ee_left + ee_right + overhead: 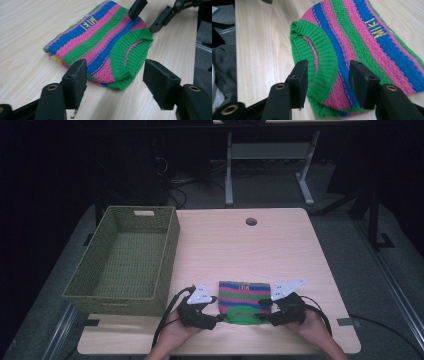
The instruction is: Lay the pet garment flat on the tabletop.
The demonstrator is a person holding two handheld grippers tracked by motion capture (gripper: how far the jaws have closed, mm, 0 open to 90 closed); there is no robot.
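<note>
A folded knitted sweater in green, pink and blue stripes, with yellow lettering and a green ribbed collar, lies flat near the table's front edge. My left gripper is at its front left corner. In the left gripper view the left gripper stands open, the collar corner between the jaws with no pad pressing on it. My right gripper is at the front right corner. In its own view the right gripper is open, straddling the sweater at the collar edge.
A green woven basket with nothing in it stands on the left part of the wooden table. A round cable hole is at the table's far middle. Table legs and cables lie beyond on the dark floor.
</note>
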